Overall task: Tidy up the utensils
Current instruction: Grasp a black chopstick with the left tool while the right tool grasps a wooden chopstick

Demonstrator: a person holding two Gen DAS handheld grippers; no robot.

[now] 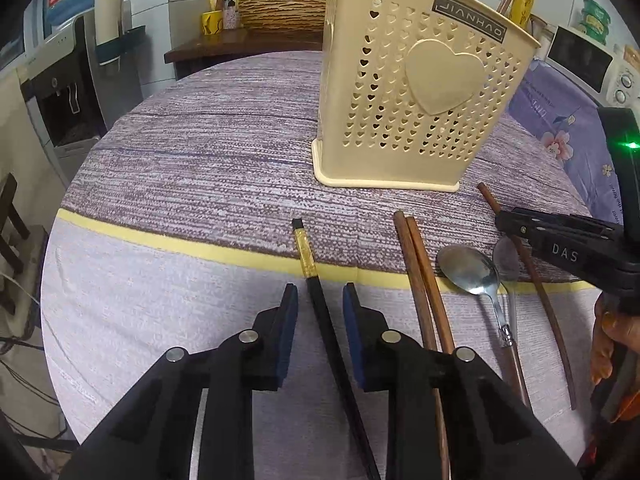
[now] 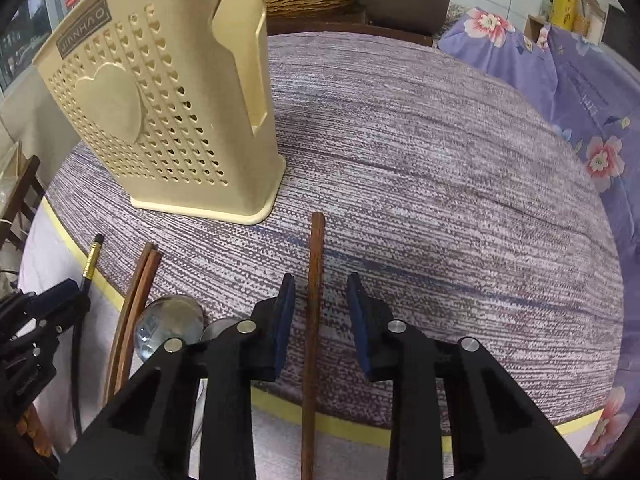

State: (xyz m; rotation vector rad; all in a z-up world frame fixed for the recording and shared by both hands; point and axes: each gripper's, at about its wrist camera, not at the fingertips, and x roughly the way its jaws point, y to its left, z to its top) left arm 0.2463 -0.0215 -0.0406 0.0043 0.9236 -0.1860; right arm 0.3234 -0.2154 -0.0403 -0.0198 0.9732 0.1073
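The left gripper (image 1: 320, 296) has its jaws parted around a black chopstick (image 1: 320, 312) with a gold band, the pads clear of it on both sides. The right gripper (image 2: 320, 288) likewise straddles a single brown chopstick (image 2: 314, 280), its jaws open and not pressing. Between the two lie a pair of brown chopsticks (image 1: 420, 280) and two spoons (image 1: 472, 268), all towards the near edge of the surface (image 1: 200, 140). The cream utensil holder (image 1: 416, 92) stands upright further in, towards the middle
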